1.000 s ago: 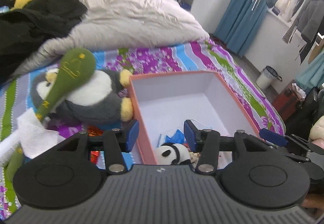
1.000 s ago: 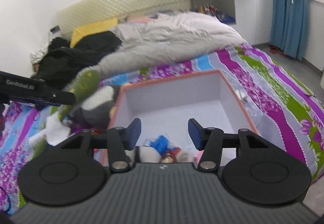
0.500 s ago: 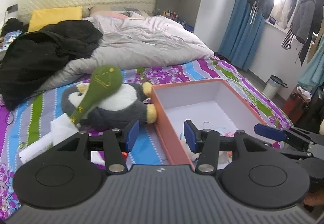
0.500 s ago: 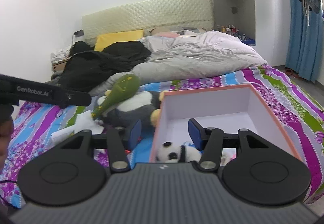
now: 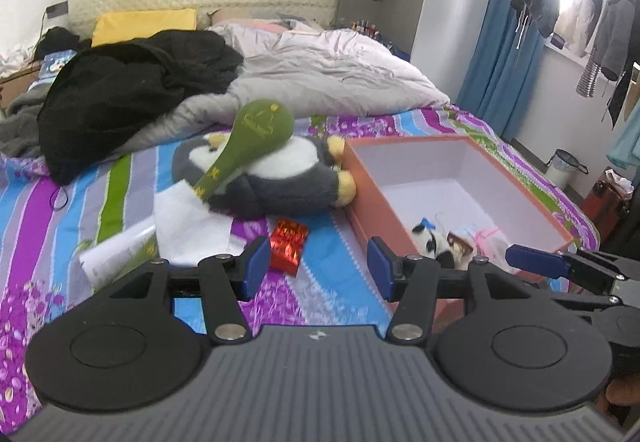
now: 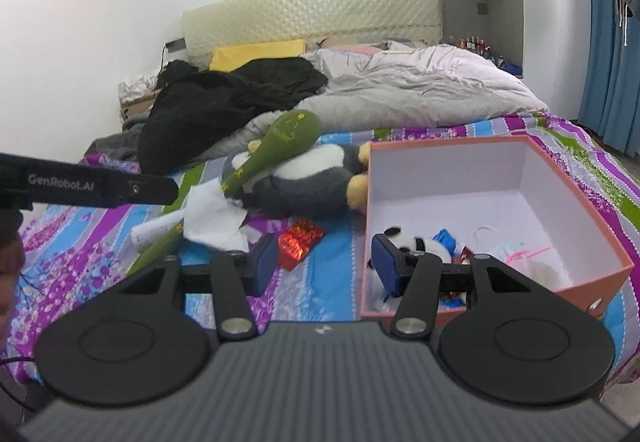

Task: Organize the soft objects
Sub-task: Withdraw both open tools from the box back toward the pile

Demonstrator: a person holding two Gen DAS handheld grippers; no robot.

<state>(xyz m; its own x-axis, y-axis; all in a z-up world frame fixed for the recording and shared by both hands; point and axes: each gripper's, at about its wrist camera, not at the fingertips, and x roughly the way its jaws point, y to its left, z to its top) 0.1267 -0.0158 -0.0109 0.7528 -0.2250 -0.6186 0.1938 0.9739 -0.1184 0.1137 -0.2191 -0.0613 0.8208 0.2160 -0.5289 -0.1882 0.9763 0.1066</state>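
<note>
An orange box (image 5: 368,198) (image 6: 472,144) with a white inside stands on the striped bed and holds a small panda toy (image 5: 430,240) (image 6: 416,244) and small packets. Left of it lies a grey and white penguin plush (image 5: 280,174) (image 6: 304,178) with a green plush club (image 5: 248,138) (image 6: 280,142) across it. A red foil packet (image 5: 289,244) (image 6: 300,238) and white tissue (image 5: 188,222) (image 6: 216,216) lie in front. My left gripper (image 5: 318,272) and right gripper (image 6: 324,262) are both open and empty, held back above the bed's near edge.
A black garment (image 5: 132,90) and a grey duvet (image 5: 332,78) are heaped at the bed's far end before a yellow pillow (image 5: 144,26). Blue curtains (image 5: 504,50), hanging clothes and a bin (image 5: 564,170) are to the right. The left gripper's side shows in the right wrist view (image 6: 88,186).
Both grippers have pulled back and up away from the box. The box, plush and packet now sit farther off and more of the bed shows. Both stay open and empty.
</note>
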